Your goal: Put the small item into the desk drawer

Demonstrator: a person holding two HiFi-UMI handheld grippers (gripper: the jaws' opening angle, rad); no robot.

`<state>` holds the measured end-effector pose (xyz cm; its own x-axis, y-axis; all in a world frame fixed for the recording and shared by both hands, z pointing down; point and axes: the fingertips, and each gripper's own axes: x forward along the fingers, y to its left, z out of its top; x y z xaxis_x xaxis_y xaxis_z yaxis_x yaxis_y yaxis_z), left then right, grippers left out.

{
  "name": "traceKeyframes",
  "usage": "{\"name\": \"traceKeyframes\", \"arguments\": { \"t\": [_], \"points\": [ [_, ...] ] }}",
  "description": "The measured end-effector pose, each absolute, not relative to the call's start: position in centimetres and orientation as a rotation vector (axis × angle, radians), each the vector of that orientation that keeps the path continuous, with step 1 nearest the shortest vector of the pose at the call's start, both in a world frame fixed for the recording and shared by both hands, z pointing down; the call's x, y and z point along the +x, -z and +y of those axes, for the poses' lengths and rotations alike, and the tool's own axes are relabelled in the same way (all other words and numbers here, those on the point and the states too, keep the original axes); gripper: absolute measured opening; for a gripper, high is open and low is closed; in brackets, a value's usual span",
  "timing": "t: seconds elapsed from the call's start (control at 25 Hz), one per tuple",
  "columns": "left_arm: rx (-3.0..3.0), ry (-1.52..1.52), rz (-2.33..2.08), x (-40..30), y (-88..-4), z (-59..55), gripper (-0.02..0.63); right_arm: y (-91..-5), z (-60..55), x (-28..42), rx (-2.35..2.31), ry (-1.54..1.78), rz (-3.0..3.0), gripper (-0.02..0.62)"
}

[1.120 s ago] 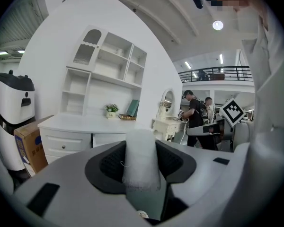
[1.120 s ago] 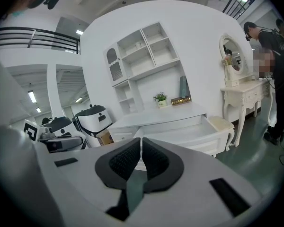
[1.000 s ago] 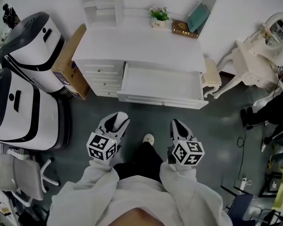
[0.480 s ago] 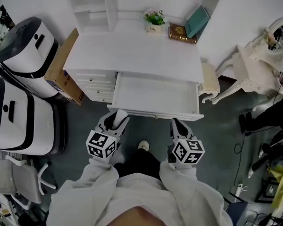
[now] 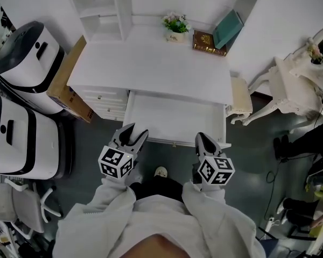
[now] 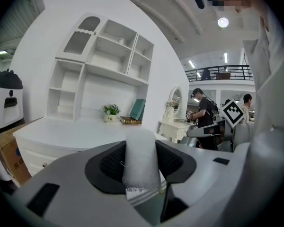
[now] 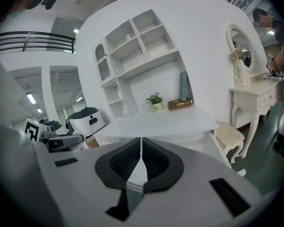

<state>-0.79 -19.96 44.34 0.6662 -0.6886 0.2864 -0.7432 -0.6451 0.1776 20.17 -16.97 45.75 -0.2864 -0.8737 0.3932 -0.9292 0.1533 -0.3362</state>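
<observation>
The white desk (image 5: 151, 63) has its wide drawer (image 5: 172, 117) pulled open, and the inside looks bare. My left gripper (image 5: 130, 134) hovers just short of the drawer's front left corner. It is shut on a small white soft item (image 6: 141, 160), which stands upright between the pads in the left gripper view; in the head view the item is not clear. My right gripper (image 5: 203, 140) is shut with nothing in it, at the drawer's front right corner. Its pads (image 7: 154, 161) meet in the right gripper view.
A potted plant (image 5: 175, 23), a brown book (image 5: 209, 39) and a teal book (image 5: 229, 29) sit at the desk's back. Two white-and-black machines (image 5: 21, 52) and a cardboard box (image 5: 70, 85) stand to the left. A cream stool (image 5: 241, 94) and ornate dressing table (image 5: 296, 79) stand to the right.
The desk and open drawer have come closer, so both grippers now reach the drawer's front edge. The jaws stand as before.
</observation>
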Motion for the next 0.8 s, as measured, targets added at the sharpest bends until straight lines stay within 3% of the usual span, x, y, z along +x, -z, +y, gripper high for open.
{"name": "traceKeyframes", "arguments": {
  "t": [0.8],
  "points": [
    [2.548, -0.347, -1.139, 0.6, -47.1, -20.8, 0.193, -49.3, -16.7, 20.9, 1.792, -0.946, -2.247, 0.038]
  ]
}}
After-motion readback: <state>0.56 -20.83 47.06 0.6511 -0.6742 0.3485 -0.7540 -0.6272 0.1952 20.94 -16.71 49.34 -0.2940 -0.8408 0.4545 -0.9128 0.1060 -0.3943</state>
